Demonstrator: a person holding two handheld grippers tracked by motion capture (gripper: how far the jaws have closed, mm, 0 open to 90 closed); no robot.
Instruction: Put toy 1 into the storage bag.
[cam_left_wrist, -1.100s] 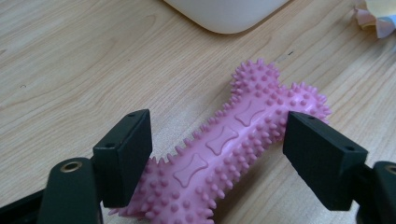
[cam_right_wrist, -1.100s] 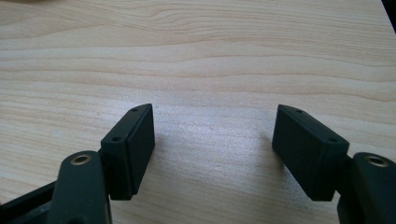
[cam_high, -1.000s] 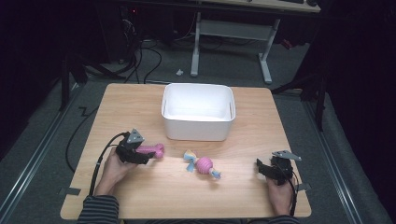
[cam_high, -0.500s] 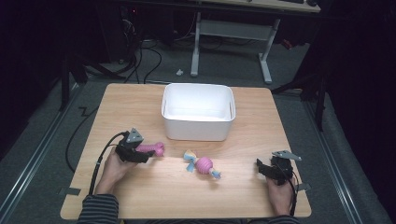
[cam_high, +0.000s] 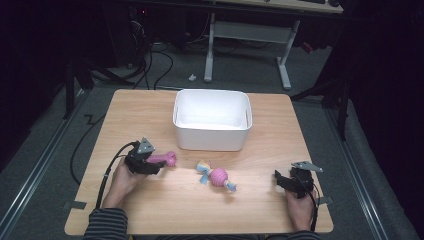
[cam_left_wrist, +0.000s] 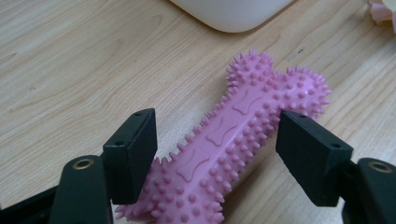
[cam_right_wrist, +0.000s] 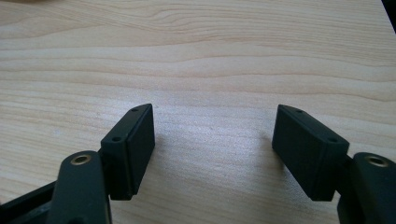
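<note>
One pink spiked bone toy (cam_left_wrist: 233, 140) lies on the table (cam_high: 150, 210) in front of the white bin (cam_high: 212, 120), straddled by the left gripper (cam_left_wrist: 217, 149), whose jaws have just been closing, not yet pressing; right gripper (cam_right_wrist: 212, 149) rests apart, idle, near the candy-shaped toy (cam_high: 216, 177).

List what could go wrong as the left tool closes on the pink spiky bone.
1. The pink spiky bone lies slanted between the left tool jaws, which have just been closing, so it may twist or squirt out.
2. The white bin stands close behind; a careless lift could bump it.
</note>
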